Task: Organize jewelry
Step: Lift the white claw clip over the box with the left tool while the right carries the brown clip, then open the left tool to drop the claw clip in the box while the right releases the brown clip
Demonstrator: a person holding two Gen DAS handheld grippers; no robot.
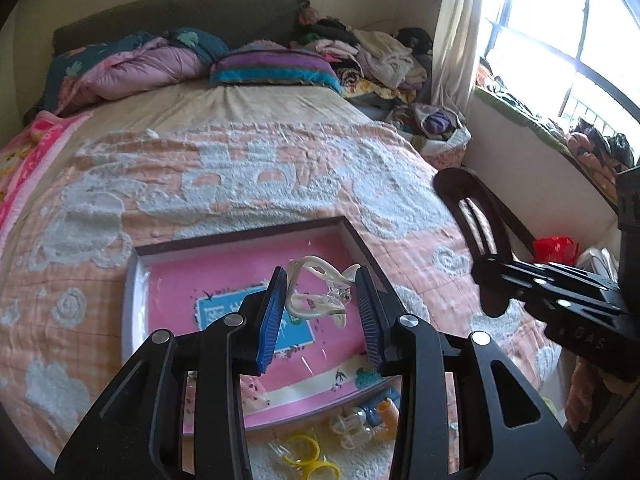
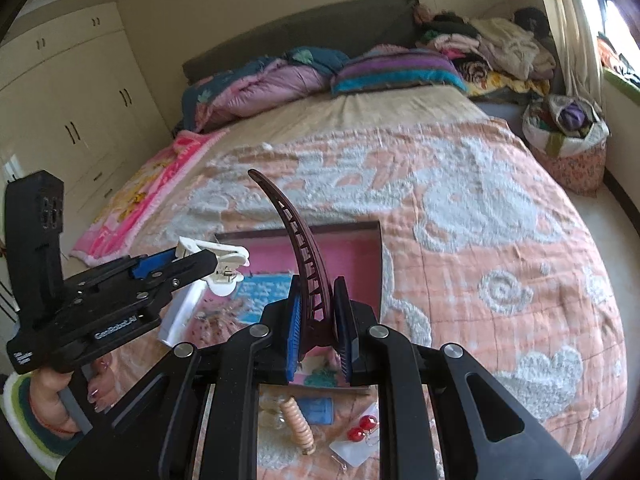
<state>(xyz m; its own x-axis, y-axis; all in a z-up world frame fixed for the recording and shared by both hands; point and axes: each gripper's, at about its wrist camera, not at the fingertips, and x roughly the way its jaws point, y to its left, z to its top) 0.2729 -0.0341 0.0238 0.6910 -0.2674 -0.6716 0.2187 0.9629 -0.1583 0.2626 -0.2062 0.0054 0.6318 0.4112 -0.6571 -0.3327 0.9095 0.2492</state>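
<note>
White hair claw (image 1: 320, 294) and maroon hair clip (image 2: 298, 248) above pink tray's rim (image 1: 240, 236).

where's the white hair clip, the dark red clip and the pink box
white hair clip (image 1: 316, 292), left wrist view, its looped middle
dark red clip (image 2: 298, 246), right wrist view, midway up its curved ribbed spine
pink box (image 1: 240, 230), left wrist view, its dark far rim
</note>
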